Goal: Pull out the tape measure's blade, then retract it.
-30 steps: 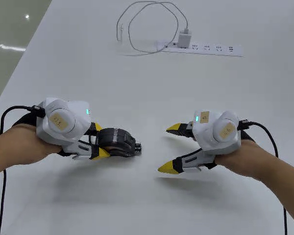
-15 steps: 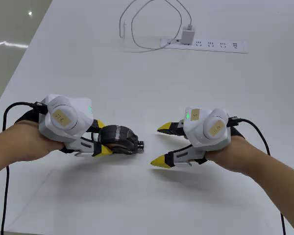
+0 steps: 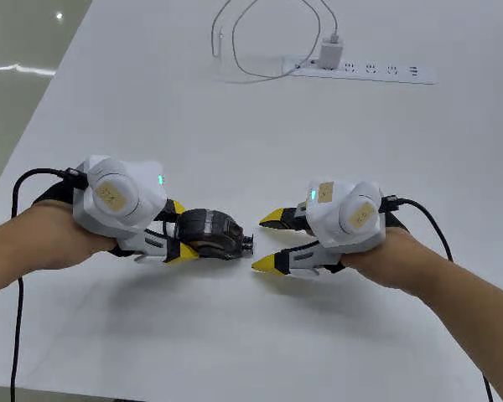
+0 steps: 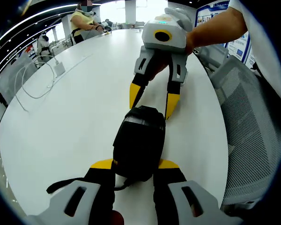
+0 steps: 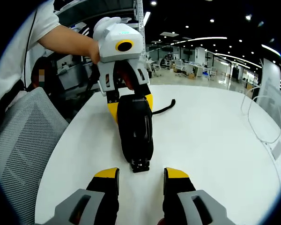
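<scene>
Surface: A white table (image 3: 235,126) is seen from above in the head view. A large hall with ceiling lights is seen past it in the right gripper view.
Left gripper: The left gripper (image 3: 178,231) is held in one hand. Its yellow-tipped jaws are pressed against both sides of the tape measure (image 3: 210,234), which is clamped by the rear of its body.
Tape measure: The black case is held low at the table with its mouth turned away from the left gripper. Whether its underside touches the table cannot be told.
Blade: The hook end (image 5: 140,165) is seen right at the mouth of the tape measure, and no length of blade is drawn out.
Right gripper: The right gripper (image 3: 267,242) is pointed at the tape measure from the opposite side. Its jaws are parted and nothing is held between them. Their tips are placed just beside the hook end.
Far side: A white power strip (image 3: 377,71) is laid well beyond the tape measure, with a charger (image 3: 331,52) plugged in and a looped white cable (image 3: 235,38) beside it.
Table edge: A grey mesh chair (image 4: 253,117) is seen near the tape measure.
</scene>
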The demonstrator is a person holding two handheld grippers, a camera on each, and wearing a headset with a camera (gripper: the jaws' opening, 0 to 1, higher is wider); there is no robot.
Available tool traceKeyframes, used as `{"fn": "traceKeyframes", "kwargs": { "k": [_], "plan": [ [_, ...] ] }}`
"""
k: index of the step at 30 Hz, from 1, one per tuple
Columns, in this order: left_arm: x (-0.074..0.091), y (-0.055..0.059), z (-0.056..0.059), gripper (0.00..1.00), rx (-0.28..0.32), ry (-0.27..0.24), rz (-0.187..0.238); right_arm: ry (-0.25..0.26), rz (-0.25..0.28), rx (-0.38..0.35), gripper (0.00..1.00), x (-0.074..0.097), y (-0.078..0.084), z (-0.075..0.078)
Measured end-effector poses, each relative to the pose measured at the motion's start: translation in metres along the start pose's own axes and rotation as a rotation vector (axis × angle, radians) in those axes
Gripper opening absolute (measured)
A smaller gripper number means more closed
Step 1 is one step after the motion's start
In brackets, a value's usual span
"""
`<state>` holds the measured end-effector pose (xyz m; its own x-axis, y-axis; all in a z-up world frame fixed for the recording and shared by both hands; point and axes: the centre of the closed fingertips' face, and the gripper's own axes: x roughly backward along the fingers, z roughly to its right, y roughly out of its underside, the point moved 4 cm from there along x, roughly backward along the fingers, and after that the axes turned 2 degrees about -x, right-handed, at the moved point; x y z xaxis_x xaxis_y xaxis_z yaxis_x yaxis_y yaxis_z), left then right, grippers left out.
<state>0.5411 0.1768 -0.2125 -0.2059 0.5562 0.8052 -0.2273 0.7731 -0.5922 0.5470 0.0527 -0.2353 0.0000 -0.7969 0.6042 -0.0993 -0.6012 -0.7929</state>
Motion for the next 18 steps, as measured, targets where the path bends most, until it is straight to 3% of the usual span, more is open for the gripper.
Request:
{"fn": "traceKeyframes", "kwargs": {
  "k": [18],
  "plan": [
    [-0.001,0.000,-0.001,0.26,-0.002,0.001,0.003,-0.027,0.020,0.040,0.16,-0.012,-0.002,0.000]
  ]
}}
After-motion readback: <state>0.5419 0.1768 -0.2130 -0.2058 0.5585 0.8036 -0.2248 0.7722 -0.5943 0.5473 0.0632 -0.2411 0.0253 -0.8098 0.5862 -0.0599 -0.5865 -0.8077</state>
